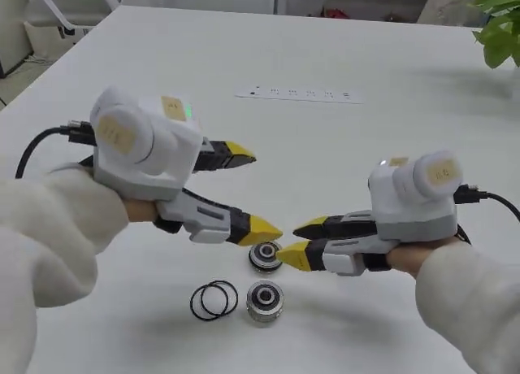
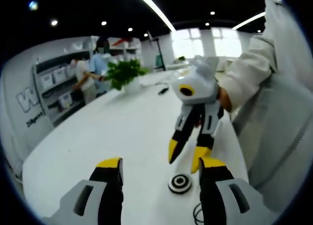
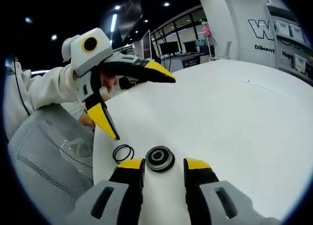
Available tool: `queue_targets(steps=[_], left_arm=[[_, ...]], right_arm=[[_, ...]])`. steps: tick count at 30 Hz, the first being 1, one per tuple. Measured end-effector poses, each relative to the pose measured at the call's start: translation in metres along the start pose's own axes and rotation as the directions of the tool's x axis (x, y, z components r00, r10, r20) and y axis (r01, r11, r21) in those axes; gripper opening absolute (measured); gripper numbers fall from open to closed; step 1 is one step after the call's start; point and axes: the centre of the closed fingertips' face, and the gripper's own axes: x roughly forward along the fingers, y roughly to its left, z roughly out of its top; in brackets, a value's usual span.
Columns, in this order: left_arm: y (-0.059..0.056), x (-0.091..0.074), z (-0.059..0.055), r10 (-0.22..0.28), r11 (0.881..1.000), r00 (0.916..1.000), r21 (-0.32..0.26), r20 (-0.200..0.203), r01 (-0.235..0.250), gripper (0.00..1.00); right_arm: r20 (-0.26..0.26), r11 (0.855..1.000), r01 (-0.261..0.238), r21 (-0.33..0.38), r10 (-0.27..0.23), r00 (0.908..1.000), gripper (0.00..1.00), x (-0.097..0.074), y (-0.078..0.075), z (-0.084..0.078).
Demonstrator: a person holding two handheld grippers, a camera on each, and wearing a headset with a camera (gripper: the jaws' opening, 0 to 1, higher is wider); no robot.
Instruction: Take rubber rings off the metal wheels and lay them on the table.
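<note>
On the white table [image 1: 390,65], near the edge closest to the person.

Left gripper [image 1: 254,192]: jaws spread wide, nothing between them. The lower tip hangs just above and left of the far metal wheel [image 1: 265,256].

Right gripper [image 1: 294,241]: jaws parted a little, empty, tips just beside that same wheel. Its own view puts the wheel [image 3: 160,159] just ahead of the gap between the jaws, not clamped.

Near metal wheel [image 1: 265,300] stands close in front of the far one, clear of both grippers.

Two rubber rings [image 1: 214,299] lie flat on the table just left of the near wheel, overlapping each other.

Orientation: both wheels rest on a face, bore pointing straight up. They are round, so there is no long axis to line up with. The far one shows a dark band around its rim, perhaps a ring seated there; cannot be sure.

Handling, as a judgement:
- Wheels are stiff, dense and smooth metal, and likely to skid on the slick top if nudged sideways. Clamp across the diameter with one gripper.
- Rings are thin, soft, stretchy and nearly weightless. Hook a jaw tip under the band at the rim and roll it up over the edge. Once stretched, it may snap back.
</note>
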Motion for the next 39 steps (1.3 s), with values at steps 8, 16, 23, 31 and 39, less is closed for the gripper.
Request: queue_targets(steps=[8, 16, 23, 31, 39], left_arm=[[-0.010, 0.009, -0.016, -0.005, 1.000, 0.9999, 0.000, -0.014, 0.005, 0.56], [-0.018, 0.016, -0.027, -0.024, 0.999, 0.9994, -0.029, -0.026, 0.024, 0.45], [-0.014, 0.018, -0.037, -0.004, 0.999, 0.9990, -0.053, -0.045, 0.002, 0.39], [-0.020, 0.024, -0.048, -0.021, 0.998, 0.9972, -0.059, -0.072, 0.017, 0.28], [-0.021, 0.027, -0.055, -0.025, 0.997, 0.9959, -0.078, -0.087, 0.018, 0.24]], right_arm=[[-0.056, 0.998, -0.010, -0.068, 0.007, 0.9984, 0.29, 0.008, 0.004, -0.013], [-0.081, 0.995, -0.007, -0.100, -0.001, 0.9967, 0.29, 0.010, 0.005, -0.017], [-0.073, 0.994, 0.004, -0.111, -0.012, 0.9973, 0.27, 0.010, 0.004, -0.016], [-0.076, 0.992, 0.000, -0.124, -0.009, 0.9971, 0.25, 0.011, 0.005, -0.018], [-0.067, 0.992, -0.005, -0.130, -0.003, 0.9978, 0.23, 0.011, 0.005, -0.015]])
